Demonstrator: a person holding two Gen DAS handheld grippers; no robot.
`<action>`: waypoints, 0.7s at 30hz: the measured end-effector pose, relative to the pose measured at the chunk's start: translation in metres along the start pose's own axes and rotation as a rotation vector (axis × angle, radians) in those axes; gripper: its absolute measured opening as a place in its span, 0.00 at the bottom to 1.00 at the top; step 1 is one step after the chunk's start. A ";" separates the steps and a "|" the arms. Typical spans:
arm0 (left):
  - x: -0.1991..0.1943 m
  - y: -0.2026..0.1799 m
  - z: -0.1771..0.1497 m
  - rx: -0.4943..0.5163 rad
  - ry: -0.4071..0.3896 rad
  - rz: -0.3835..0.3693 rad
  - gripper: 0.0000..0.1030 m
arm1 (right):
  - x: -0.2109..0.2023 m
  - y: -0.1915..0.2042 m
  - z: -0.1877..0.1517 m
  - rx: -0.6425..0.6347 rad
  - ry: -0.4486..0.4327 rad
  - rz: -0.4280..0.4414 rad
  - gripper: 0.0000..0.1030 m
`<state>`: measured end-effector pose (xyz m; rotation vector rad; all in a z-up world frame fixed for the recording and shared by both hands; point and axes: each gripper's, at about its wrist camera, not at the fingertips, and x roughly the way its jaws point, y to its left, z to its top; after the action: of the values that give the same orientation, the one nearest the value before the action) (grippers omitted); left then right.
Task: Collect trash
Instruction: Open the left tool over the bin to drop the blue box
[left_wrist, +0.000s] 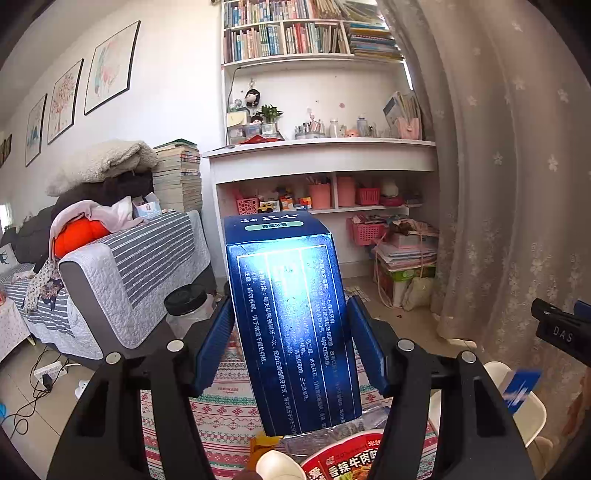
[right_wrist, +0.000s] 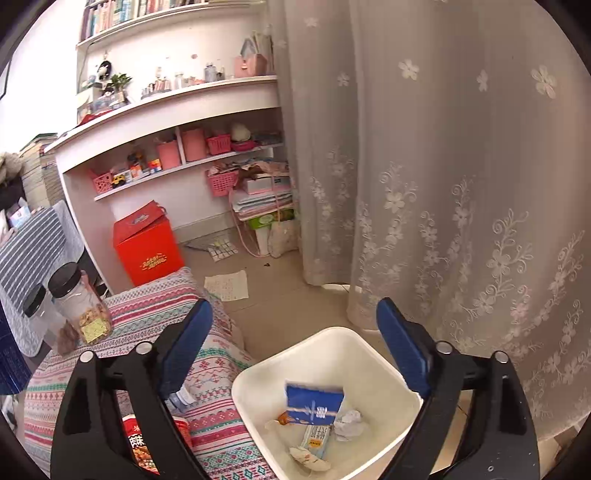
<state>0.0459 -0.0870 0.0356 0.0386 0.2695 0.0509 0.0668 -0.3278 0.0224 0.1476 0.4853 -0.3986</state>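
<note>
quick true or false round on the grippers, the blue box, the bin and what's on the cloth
1. The left gripper is shut on a tall blue box. True.
2. The right gripper is holding a crumpled paper ball. False: its jaws are open and empty, above the white bin.
3. The white bin already has trash in it. True: a small blue box, a crumpled paper and a wrapper lie inside.
4. The clear jar on the patterned cloth has a red lid. False: its lid is black.
5. The red noodle cup is in the bin. False: it sits on the patterned cloth.
</note>
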 end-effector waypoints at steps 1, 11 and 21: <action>0.000 -0.008 -0.001 0.009 0.003 -0.013 0.60 | -0.001 -0.008 0.001 0.011 -0.001 -0.010 0.90; 0.015 -0.093 -0.007 0.057 0.093 -0.192 0.61 | -0.018 -0.079 0.012 0.144 -0.040 -0.106 0.93; 0.028 -0.168 -0.005 0.065 0.173 -0.336 0.61 | -0.030 -0.127 0.019 0.239 -0.085 -0.200 0.93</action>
<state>0.0791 -0.2526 0.0163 0.0527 0.4473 -0.2897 -0.0013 -0.4383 0.0477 0.3133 0.3686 -0.6564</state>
